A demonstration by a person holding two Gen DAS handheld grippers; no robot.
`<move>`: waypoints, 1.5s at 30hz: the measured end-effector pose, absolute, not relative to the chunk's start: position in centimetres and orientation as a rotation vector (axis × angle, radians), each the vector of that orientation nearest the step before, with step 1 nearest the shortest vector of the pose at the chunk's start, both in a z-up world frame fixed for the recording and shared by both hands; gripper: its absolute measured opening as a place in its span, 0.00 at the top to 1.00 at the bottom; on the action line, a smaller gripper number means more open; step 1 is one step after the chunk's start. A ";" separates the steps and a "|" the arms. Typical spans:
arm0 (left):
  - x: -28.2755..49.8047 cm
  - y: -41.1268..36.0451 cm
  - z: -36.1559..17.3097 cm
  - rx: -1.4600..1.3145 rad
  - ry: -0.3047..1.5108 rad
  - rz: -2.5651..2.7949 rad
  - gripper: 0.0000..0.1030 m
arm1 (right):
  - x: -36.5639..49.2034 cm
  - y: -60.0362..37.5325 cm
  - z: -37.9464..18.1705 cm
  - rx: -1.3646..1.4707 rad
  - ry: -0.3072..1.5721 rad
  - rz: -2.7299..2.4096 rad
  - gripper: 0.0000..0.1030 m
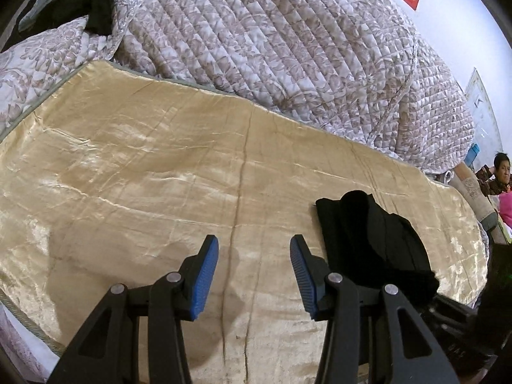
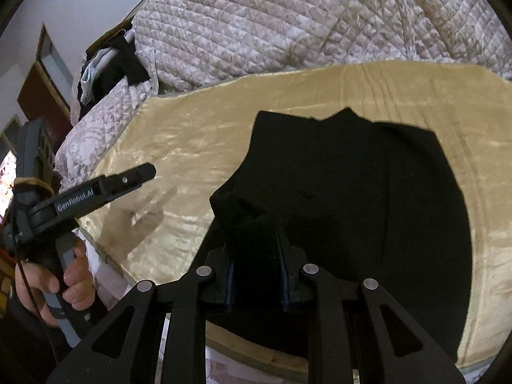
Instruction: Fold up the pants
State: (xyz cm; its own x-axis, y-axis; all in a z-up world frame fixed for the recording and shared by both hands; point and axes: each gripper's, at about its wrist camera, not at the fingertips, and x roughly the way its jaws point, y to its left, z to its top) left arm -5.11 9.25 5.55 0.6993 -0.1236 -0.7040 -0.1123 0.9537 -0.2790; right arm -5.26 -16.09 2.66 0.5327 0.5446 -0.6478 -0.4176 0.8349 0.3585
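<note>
The black pants (image 2: 352, 192) lie in a folded pile on the golden satin sheet (image 2: 192, 147). My right gripper (image 2: 256, 256) is shut on a bunched edge of the pants at the pile's near left corner. In the left wrist view the pants (image 1: 374, 240) lie to the right. My left gripper (image 1: 254, 256) is open and empty above bare sheet (image 1: 144, 176), just left of the pants. It also shows from the side in the right wrist view (image 2: 140, 172), held in a hand.
A quilted floral bedspread (image 1: 272, 48) is heaped along the far side of the sheet. Dark clothes (image 2: 124, 60) lie at the far left corner. A person (image 1: 499, 176) sits beyond the bed's right end. The bed's near edge (image 2: 256, 361) is close below.
</note>
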 end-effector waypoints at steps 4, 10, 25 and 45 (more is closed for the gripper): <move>-5.2 9.0 5.8 -0.311 0.793 -0.021 0.52 | -5.7 -14.9 2.0 0.114 0.806 0.565 0.79; -5.2 8.1 5.7 -0.288 0.799 -0.039 0.52 | -5.8 -14.0 -0.3 0.086 0.805 0.597 0.68; -4.7 5.7 5.9 -0.262 0.798 -0.094 0.52 | -5.8 -21.7 -0.4 0.206 0.781 0.452 0.74; 3.4 -4.3 3.6 -0.070 0.886 -0.293 0.53 | 7.0 -25.6 1.6 0.172 0.960 0.402 0.78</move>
